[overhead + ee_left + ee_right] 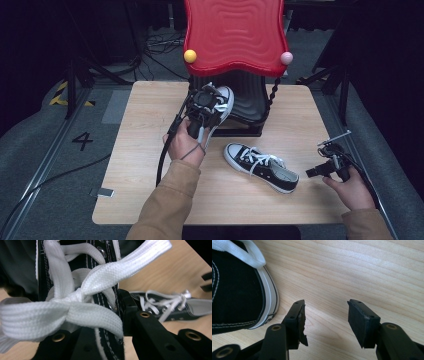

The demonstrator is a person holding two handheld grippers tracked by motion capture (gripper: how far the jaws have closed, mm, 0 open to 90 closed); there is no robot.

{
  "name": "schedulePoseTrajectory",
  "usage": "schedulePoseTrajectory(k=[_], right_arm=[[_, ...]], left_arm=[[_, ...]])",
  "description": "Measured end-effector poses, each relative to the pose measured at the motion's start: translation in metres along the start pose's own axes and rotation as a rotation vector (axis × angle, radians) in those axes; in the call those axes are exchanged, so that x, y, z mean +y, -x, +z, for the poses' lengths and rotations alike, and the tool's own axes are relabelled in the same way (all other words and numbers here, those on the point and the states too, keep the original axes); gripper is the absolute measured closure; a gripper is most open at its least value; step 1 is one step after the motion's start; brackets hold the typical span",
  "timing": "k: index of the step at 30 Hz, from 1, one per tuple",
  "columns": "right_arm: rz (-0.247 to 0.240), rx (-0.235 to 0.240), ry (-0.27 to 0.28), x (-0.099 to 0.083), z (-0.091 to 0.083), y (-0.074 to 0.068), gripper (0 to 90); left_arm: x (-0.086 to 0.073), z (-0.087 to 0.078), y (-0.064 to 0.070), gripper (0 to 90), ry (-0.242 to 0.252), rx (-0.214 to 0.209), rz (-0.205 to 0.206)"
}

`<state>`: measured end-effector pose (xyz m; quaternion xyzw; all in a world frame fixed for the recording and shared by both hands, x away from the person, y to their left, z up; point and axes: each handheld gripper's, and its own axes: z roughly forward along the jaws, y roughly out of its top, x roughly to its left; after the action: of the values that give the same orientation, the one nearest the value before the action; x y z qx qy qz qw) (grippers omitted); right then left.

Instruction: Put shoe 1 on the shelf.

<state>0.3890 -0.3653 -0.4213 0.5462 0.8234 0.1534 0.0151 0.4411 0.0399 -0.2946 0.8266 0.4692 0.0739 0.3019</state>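
Observation:
A black canvas sneaker (225, 96) with a white toe cap and white laces is held up off the table, just in front of the stand. My left gripper (206, 104) is shut on it. In the left gripper view the jaws clamp the upper of the sneaker (105, 302) beside the eyelets, with a knotted lace (62, 312) draped across. The matching second sneaker (260, 167) lies on the wooden table (150, 150), right of centre. My right gripper (312, 173) hovers low beside its heel, open and holding nothing; in its own view the right gripper (325, 308) has the second sneaker (237, 290) to its left.
A red wavy panel (235, 35) on a black ribbed stand (250, 107) rises at the table's far middle, with a yellow ball (190, 56) and a pink ball (286, 58) at its corners. Cables lie on the floor behind. Bare wood spreads at the left and front.

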Motion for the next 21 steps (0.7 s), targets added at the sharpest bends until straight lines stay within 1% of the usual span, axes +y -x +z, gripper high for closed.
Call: schedulePoseTrajectory(k=[3,7,10,12,13,16,17,18,19,20,21], right_arm=[[0.004,0.003,-0.002,-0.001,0.000,0.000,48.0],[-0.003,0.005,-0.002,-0.001,0.001,-0.002,48.0],[-0.007,0.002,-0.008,-0.002,0.003,-0.003,47.9],[-0.008,0.001,-0.012,-0.002,0.004,-0.005,47.9],[-0.011,-0.001,-0.014,-0.003,0.004,-0.005,47.9],[-0.011,-0.004,-0.014,-0.005,0.004,-0.006,47.9],[-0.009,-0.006,-0.014,-0.006,0.004,-0.006,47.9],[-0.003,-0.009,-0.013,-0.008,0.003,-0.006,47.8],[-0.003,-0.009,-0.013,-0.008,0.003,-0.006,47.8],[0.006,-0.014,-0.015,-0.011,0.003,-0.003,47.9],[0.006,-0.014,-0.015,-0.011,0.003,-0.003,47.9]], left_arm=[[0.005,0.004,0.001,83.4,0.004,0.020,0.001],[0.011,0.011,0.002,83.2,0.041,0.056,-0.017],[0.015,0.018,0.001,83.3,0.046,0.081,-0.017],[0.018,0.022,0.001,83.3,0.040,0.097,-0.018],[0.019,0.024,0.001,83.2,0.044,0.103,-0.012],[0.022,0.029,0.000,83.0,0.053,0.118,-0.025],[0.022,0.030,-0.001,83.1,0.056,0.118,-0.044],[0.023,0.031,-0.002,83.0,0.059,0.122,-0.048],[0.023,0.031,-0.002,83.0,0.059,0.122,-0.048],[0.025,0.034,-0.002,82.9,0.060,0.135,-0.047],[0.025,0.034,-0.002,82.9,0.060,0.135,-0.047]])
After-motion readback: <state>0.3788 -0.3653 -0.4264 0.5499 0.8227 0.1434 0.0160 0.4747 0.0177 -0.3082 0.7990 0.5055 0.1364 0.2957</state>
